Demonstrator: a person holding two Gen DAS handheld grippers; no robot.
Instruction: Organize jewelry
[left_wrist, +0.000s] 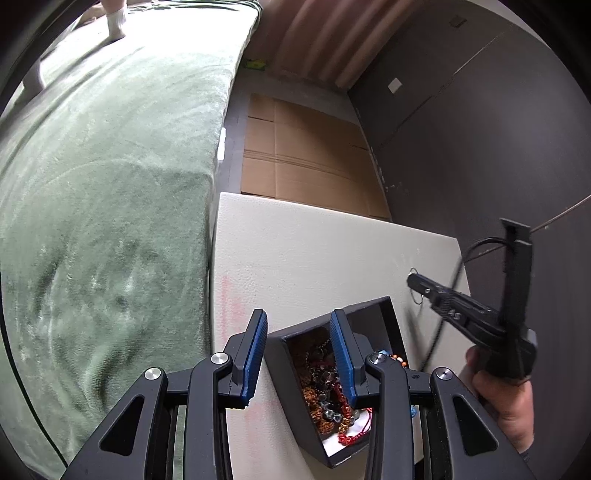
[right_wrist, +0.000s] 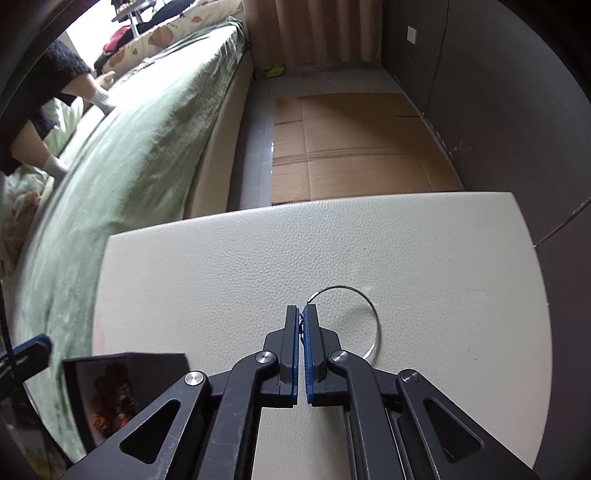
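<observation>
A black box full of beaded jewelry stands on the cream leather-textured table. My left gripper is open and straddles the box's left wall, with one finger outside and the other inside over the beads. No pad presses on the wall. A thin silver wire ring lies on the table to the right of the box. My right gripper is shut on the ring's left side. In the left wrist view the right gripper shows at the far right, with the ring under its tip.
A bed with a green blanket runs along the table's left side. A person's legs in white socks rest on it. Flattened cardboard covers the floor beyond the table. A dark wall rises on the right. A hand holds the right gripper.
</observation>
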